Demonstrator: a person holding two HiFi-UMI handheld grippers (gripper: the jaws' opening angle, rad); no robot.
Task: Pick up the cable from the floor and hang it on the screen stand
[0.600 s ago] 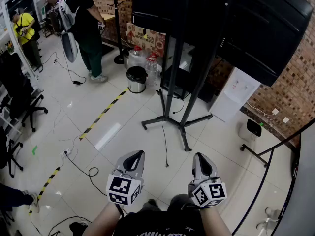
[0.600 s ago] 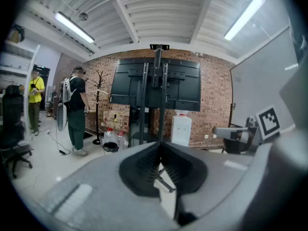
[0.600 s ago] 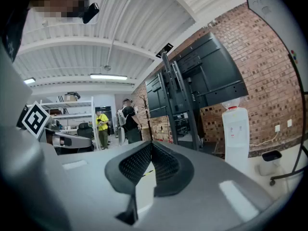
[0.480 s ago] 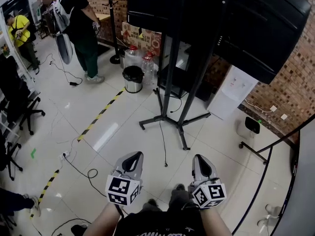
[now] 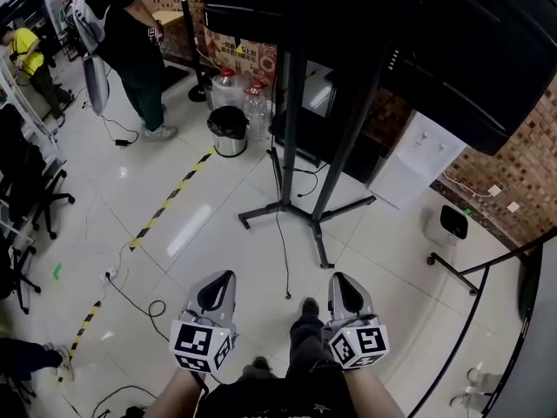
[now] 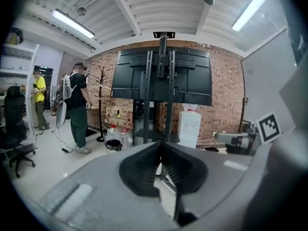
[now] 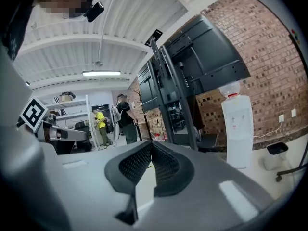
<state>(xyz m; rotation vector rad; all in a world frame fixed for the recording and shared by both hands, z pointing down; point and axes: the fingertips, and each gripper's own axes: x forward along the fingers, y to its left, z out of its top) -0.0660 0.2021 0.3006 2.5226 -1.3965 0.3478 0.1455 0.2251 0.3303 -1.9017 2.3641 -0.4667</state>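
The screen stand rises ahead on black poles, with legs spread on the white tiles and dark screens at its top. A thin black cable hangs from it, its free end lying on the floor just ahead of my grippers. Another black cable snakes across the floor at the left, from a power strip. My left gripper and right gripper are held low at the bottom of the head view, both shut and empty. The left gripper view has the left gripper aimed at the stand; the right gripper points at the stand too.
A person in a black top stands at the back left near a coat rack. A dustbin and water bottles sit beside the stand. A white water dispenser and small bin stand right. Office chairs line the left.
The view has moved forward toward the stand, which now sits closer. Both grippers have sunk slightly in the view, still shut. A shoe now shows between them.
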